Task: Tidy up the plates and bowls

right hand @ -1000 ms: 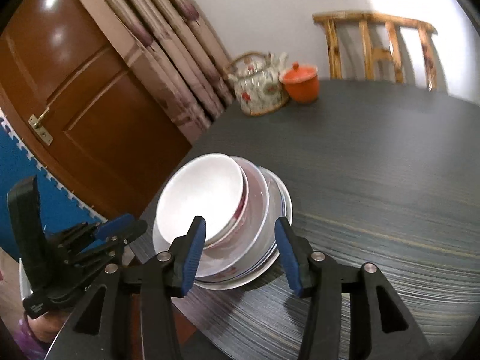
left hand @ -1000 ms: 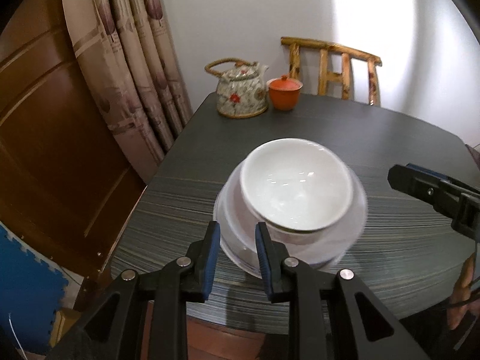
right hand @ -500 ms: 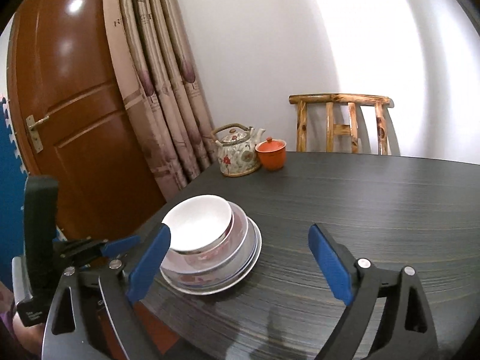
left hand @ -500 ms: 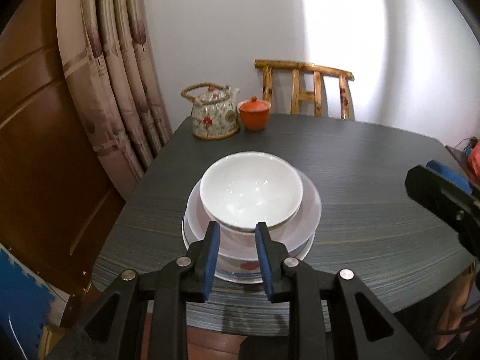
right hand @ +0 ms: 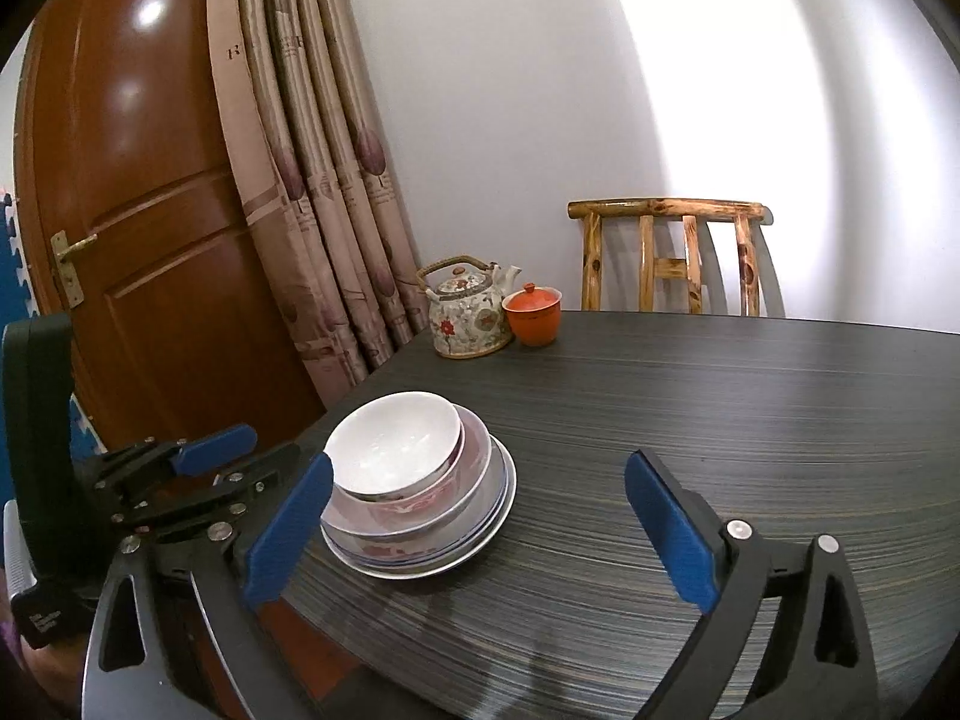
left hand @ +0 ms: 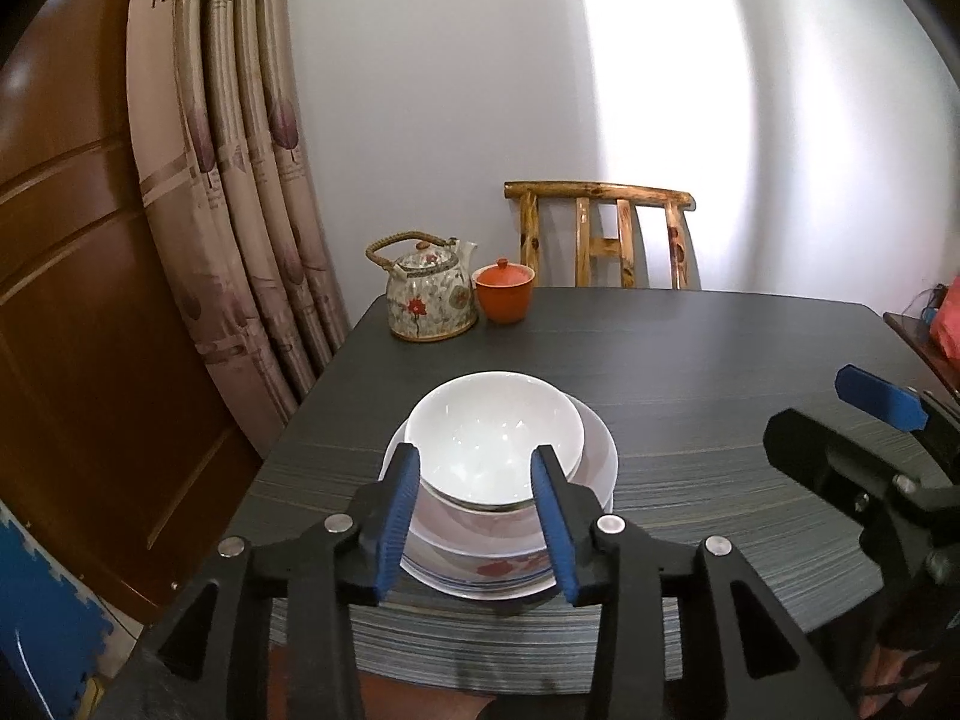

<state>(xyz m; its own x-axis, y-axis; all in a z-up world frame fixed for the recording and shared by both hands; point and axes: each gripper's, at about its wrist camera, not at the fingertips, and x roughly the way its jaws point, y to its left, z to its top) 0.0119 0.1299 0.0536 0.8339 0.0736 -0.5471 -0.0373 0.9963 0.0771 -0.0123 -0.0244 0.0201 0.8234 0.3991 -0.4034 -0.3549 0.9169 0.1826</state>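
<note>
A white bowl [left hand: 495, 438] sits on top of a stack: a larger bowl with red pattern [left hand: 510, 540] and plates [left hand: 480, 585] beneath, near the table's front left corner. The stack also shows in the right wrist view, with the white bowl [right hand: 393, 441] above the plates [right hand: 474, 534]. My left gripper [left hand: 474, 516] is open and empty, pulled back in front of the stack. My right gripper [right hand: 480, 531] is wide open and empty, back from the stack and to its right; it shows at the right edge of the left wrist view [left hand: 864, 420].
A dark wood-grain table [right hand: 750, 420] holds a floral teapot [left hand: 429, 294] and an orange lidded cup [left hand: 504, 294] at the far left corner. A wooden chair [right hand: 669, 258] stands behind. Curtains [right hand: 318, 180] and a brown door [right hand: 132, 180] are to the left.
Both grippers have drawn back and up from the stack. The left jaws opened from nearly shut. The right jaws opened wider. The stack stayed in place.
</note>
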